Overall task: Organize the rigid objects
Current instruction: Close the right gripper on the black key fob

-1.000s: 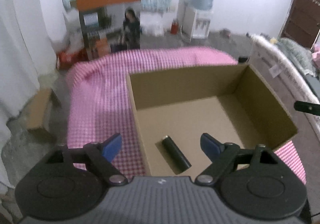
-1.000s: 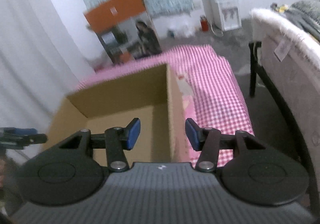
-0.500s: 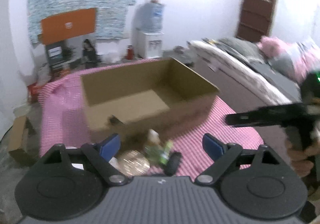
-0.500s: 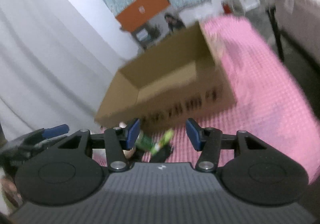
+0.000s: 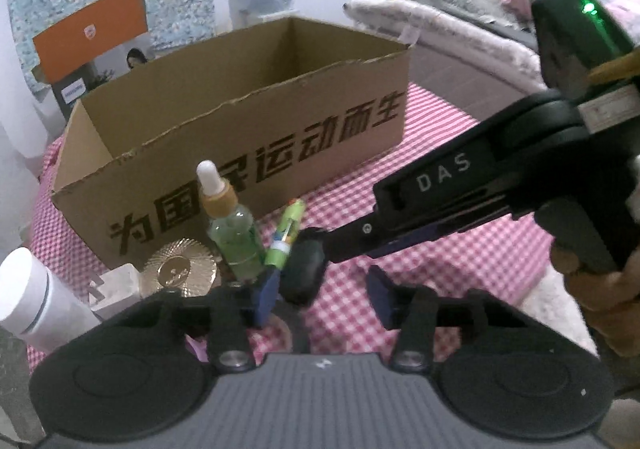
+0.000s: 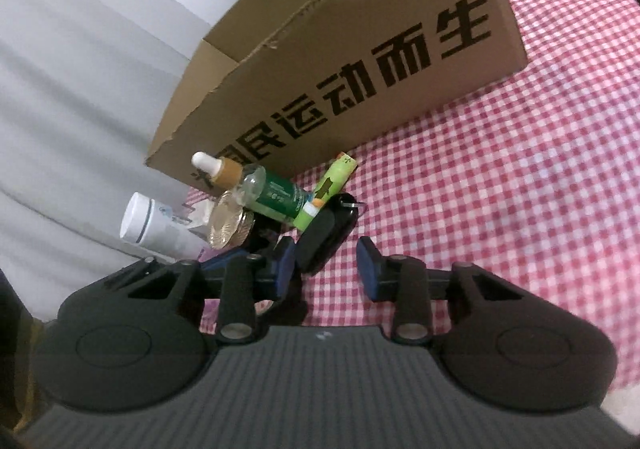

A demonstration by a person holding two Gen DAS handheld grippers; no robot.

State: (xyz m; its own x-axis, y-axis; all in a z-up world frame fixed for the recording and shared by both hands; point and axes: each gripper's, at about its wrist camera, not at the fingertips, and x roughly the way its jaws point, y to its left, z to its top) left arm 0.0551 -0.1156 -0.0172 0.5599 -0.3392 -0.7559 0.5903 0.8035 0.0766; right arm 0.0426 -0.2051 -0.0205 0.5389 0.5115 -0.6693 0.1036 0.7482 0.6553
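Half a second earlier both grippers had hung back from the clutter in front of the cardboard box (image 5: 240,121); by this moment they had dropped in close to it, which I judged to mean the next pick was under way. The items sat on the pink checked cloth (image 6: 500,169) against the box's printed wall: a dropper bottle (image 5: 234,233), a green tube (image 5: 286,237) leaning beside it, a gold disc (image 5: 180,269), a white tube (image 5: 36,297), and a black oval object (image 6: 326,233), possibly a key fob. The left gripper (image 5: 320,299) had its jaws closing, narrowed to a moderate gap, with the black object lying just inside its left finger; contact could not be confirmed. The right gripper (image 6: 326,263) was also closing to a narrow gap, the same object near its left pad (image 6: 286,261). Neither appeared to grip anything yet.
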